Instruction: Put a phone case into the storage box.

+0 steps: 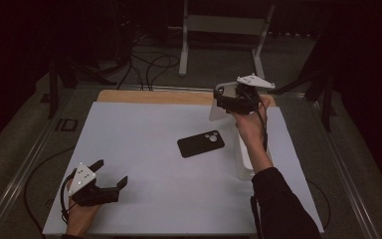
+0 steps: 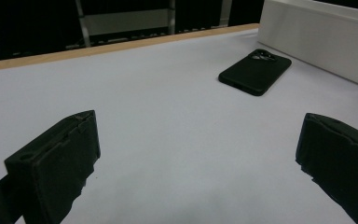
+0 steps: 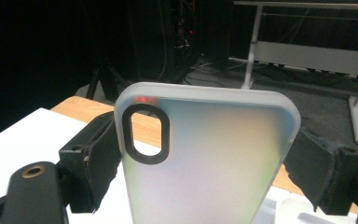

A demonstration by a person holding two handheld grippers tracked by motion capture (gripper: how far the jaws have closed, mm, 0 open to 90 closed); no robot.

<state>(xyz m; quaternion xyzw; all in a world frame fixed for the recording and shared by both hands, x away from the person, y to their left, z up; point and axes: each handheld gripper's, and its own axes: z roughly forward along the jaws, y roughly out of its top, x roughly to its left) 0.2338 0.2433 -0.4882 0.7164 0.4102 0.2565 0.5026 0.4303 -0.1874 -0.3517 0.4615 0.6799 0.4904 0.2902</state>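
Observation:
A black phone [image 1: 201, 143] lies face down at the middle of the white sheet [image 1: 144, 149], its camera cluster toward the right. In the left gripper view the phone [image 2: 255, 71] lies ahead and to the right, well apart from the jaws. My left gripper [image 1: 112, 172] hovers near the sheet's front left corner, open and holding nothing; its jaws stand wide apart [image 2: 200, 140]. My right gripper [image 1: 222, 99] is raised over the far right of the table, shut on a translucent frosted phone case [image 3: 205, 158] with a black-ringed camera cutout. The case [image 1: 217, 110] stands upright between the jaws.
A long white box [image 2: 321, 37] sits at the right of the sheet, partly hidden by the right forearm [image 1: 258, 149]. A wooden table edge [image 1: 154, 96] runs along the back. Cables and a metal frame [image 1: 184, 45] lie on the floor beyond.

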